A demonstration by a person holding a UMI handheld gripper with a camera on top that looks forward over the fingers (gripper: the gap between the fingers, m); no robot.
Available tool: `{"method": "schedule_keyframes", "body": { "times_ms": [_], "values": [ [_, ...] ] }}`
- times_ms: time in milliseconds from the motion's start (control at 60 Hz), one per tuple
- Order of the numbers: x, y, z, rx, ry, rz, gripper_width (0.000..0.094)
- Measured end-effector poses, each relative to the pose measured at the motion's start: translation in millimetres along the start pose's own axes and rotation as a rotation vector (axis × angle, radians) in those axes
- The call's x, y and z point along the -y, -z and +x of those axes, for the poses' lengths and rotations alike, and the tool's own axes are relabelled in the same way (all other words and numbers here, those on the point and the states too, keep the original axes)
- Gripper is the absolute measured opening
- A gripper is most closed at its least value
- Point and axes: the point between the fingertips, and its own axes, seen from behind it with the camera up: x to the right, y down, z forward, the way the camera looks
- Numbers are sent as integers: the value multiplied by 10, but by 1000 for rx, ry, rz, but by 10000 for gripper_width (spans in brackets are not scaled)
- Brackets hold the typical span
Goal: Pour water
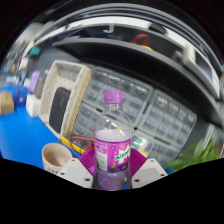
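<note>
A clear plastic bottle (pixel 113 140) with a purple cap and a purple label stands upright between my fingers, held above the table. My gripper (pixel 112 160) is shut on the bottle, with its magenta pads (pixel 88 158) pressed against the label on both sides. A small beige cup (pixel 56 155) sits just left of the left finger, lower down on the blue surface. The bottle's base is hidden behind the fingers.
A woven basket (pixel 62 92) stands beyond the cup at the left. A blue table surface (pixel 22 125) stretches left. White wire racks (pixel 160 112) lie beyond the bottle at the right. Green leaves (pixel 200 155) show at the right.
</note>
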Motion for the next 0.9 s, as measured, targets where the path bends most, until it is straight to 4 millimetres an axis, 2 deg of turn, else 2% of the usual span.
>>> {"method": "schedule_keyframes", "body": {
  "times_ms": [100, 200, 367, 433, 450, 600, 800, 900],
  "values": [
    [-127, -35, 12, 49, -195, 5, 391],
    [-232, -24, -66, 69, -294, 27, 392],
    [-362, -73, -168, 75, -366, 63, 390],
    [-543, -124, -224, 86, -368, 35, 391],
    [-467, -117, -191, 80, -371, 77, 394],
    [-491, -70, -216, 73, -364, 87, 401],
    [-507, -82, -169, 58, -387, 81, 524],
    [-640, -49, -136, 21, -395, 26, 740]
  ]
}}
